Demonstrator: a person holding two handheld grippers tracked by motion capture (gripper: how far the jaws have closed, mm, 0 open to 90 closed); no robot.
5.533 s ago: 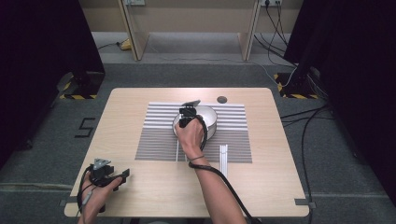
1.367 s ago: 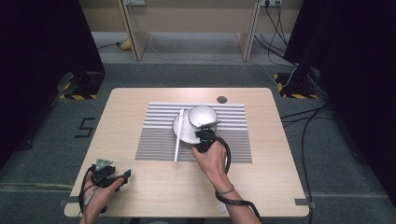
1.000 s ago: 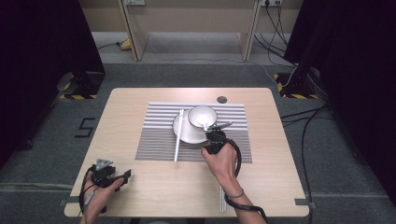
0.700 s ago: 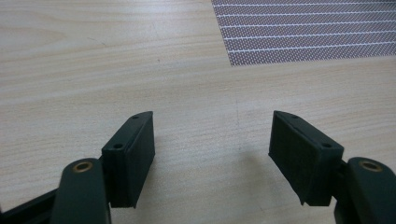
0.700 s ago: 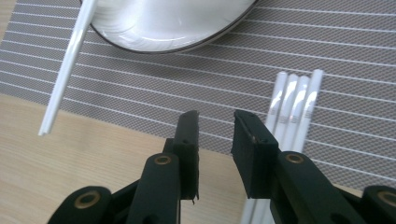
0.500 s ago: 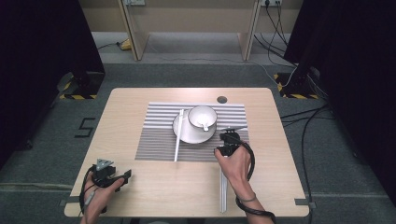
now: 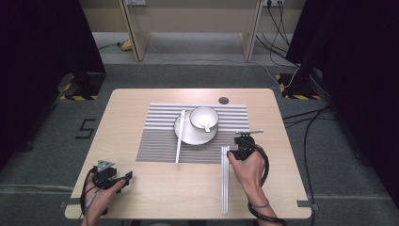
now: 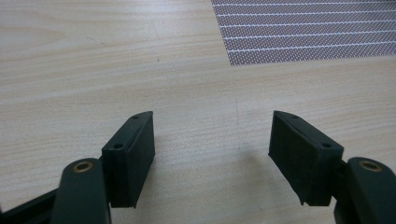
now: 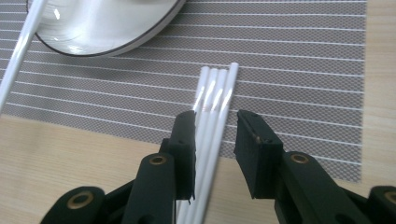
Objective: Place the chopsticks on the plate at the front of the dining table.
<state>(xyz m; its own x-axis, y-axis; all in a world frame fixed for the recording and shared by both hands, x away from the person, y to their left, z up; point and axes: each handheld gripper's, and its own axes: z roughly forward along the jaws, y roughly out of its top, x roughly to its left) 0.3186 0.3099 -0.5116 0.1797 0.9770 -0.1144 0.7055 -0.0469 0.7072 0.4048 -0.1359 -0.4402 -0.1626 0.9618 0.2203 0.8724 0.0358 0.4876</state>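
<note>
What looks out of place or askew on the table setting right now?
One white stick leans across the saucer's left rim instead of lying flat on the striped mat. The chopsticks between the right gripper's jaws, which have just been opening, lie half on the mat and half on the table. Nothing spilled or broken.

Overhead lighting is even on the table (image 7: 155, 188); surroundings fall dark. Beyond the right gripper (image 9: 215, 135), glare streaks the white sticks (image 9: 215, 93) and the saucer (image 9: 107, 28) rim. Jaws nearest the lens are soft. Soft shadow under the left gripper (image 8: 212, 144).
</note>
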